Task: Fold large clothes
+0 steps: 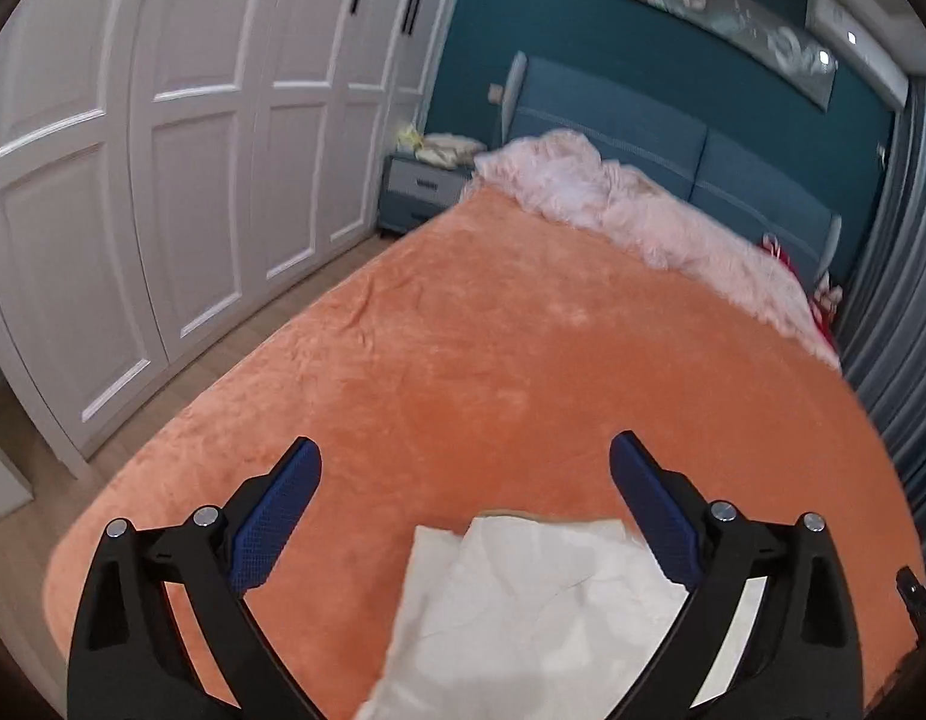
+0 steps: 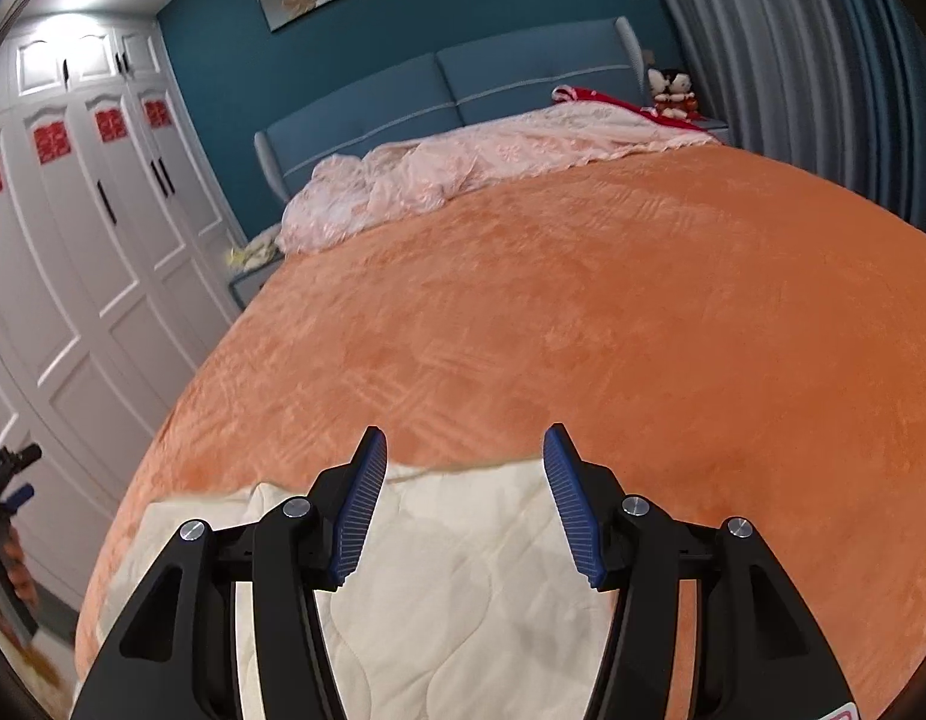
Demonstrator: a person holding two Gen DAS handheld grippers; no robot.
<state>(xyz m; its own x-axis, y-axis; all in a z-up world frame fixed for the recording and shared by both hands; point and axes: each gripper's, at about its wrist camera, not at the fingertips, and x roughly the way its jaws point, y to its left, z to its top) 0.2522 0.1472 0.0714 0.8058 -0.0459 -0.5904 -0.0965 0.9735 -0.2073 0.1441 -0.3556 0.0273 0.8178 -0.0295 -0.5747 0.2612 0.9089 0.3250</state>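
Observation:
A cream quilted garment [image 2: 463, 570] lies flat on the near end of an orange bedspread [image 2: 643, 330]. It also shows in the left wrist view [image 1: 523, 612], below the jaws. My left gripper [image 1: 466, 462] is open and empty, held above the garment's far edge. My right gripper [image 2: 464, 450] is open and empty, also above the garment's far edge. The left gripper shows at the left edge of the right wrist view [image 2: 9, 480].
A crumpled pink quilt [image 2: 463, 162] lies along the blue headboard [image 2: 438, 90]. White wardrobes [image 1: 132, 180] stand left of the bed across a strip of wooden floor [image 1: 30, 498]. A bedside table [image 1: 420, 192] and grey curtains [image 2: 793, 60] flank the headboard.

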